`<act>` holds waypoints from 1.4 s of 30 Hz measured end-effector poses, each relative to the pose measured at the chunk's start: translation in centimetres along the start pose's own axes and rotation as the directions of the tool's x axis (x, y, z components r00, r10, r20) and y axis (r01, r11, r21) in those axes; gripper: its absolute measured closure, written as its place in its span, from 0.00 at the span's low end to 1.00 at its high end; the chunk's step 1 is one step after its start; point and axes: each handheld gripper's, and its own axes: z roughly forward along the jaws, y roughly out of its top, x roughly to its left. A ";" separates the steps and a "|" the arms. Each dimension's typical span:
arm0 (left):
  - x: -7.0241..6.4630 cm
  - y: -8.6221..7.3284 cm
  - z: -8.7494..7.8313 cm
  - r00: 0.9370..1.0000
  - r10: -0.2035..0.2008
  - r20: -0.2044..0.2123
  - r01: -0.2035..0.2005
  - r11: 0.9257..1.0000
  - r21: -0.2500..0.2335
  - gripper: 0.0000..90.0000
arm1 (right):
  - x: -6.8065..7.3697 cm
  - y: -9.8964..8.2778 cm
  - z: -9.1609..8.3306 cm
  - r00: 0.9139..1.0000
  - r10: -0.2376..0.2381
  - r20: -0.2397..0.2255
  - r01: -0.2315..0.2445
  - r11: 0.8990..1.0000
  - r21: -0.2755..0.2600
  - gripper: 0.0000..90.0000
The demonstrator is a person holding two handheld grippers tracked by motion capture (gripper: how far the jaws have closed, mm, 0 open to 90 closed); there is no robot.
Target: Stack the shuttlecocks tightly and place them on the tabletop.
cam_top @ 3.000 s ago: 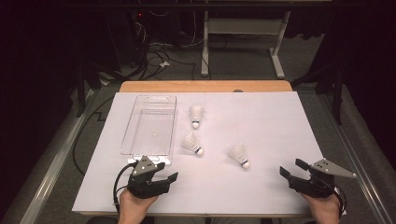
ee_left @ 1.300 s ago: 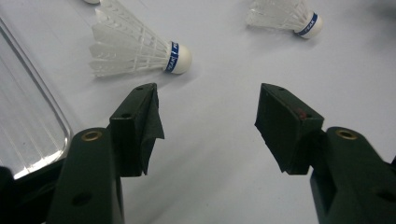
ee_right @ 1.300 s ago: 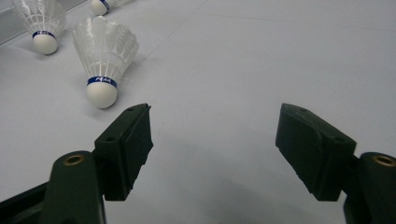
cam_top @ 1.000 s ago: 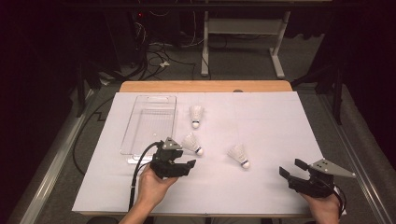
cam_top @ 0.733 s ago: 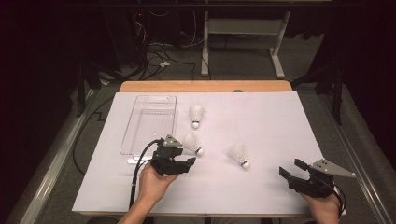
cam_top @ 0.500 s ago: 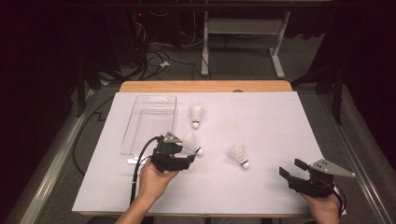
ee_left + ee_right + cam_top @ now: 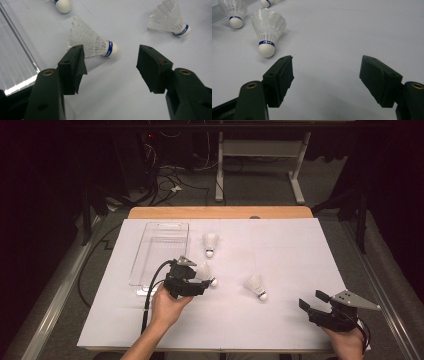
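Observation:
Three white feather shuttlecocks lie on the white table cover. My left gripper stands open beside the middle shuttlecock. In the left gripper view that shuttlecock lies on its side just ahead of the open gripper, its feathers near the left jaw and its cork pointing right, untouched. A second shuttlecock lies to the right, and a third farther back. My right gripper rests open near the front right corner. In the right gripper view, the gripper holds nothing, and the nearest shuttlecock stands ahead to the left.
A clear plastic tray lies at the back left, its edge just left of my left gripper. A black cable trails from the left gripper toward the front edge. The wooden table edge runs along the back.
My left gripper has moved from the front edge up the table to the middle shuttlecock, creeping slightly closer over the last second. Its jaws stay open. The right gripper has not moved.

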 end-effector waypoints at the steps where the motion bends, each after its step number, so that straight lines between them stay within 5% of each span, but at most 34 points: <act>1: -0.1 0.1 0.0 1.000 0.002 -0.005 -0.002 1.000 0.000 0.44 | 0.0 0.0 0.0 1.000 -0.001 0.000 0.001 1.000 0.000 0.30; 14: 0.2 2.1 0.2 1.000 0.013 -0.027 -0.013 1.000 0.010 0.44 | 0.0 0.0 0.0 1.000 0.005 -0.002 -0.005 1.000 -0.002 0.30; 30: 1.5 3.6 1.5 0.998 -0.049 -0.038 0.051 0.998 0.040 0.47 | -0.1 0.0 0.1 1.000 0.006 -0.005 -0.006 1.000 0.003 0.30; 42: 2.0 3.9 2.4 0.996 -0.055 -0.073 0.060 0.996 0.067 0.49 | 0.0 0.0 0.1 1.000 0.004 0.000 -0.004 1.000 0.004 0.31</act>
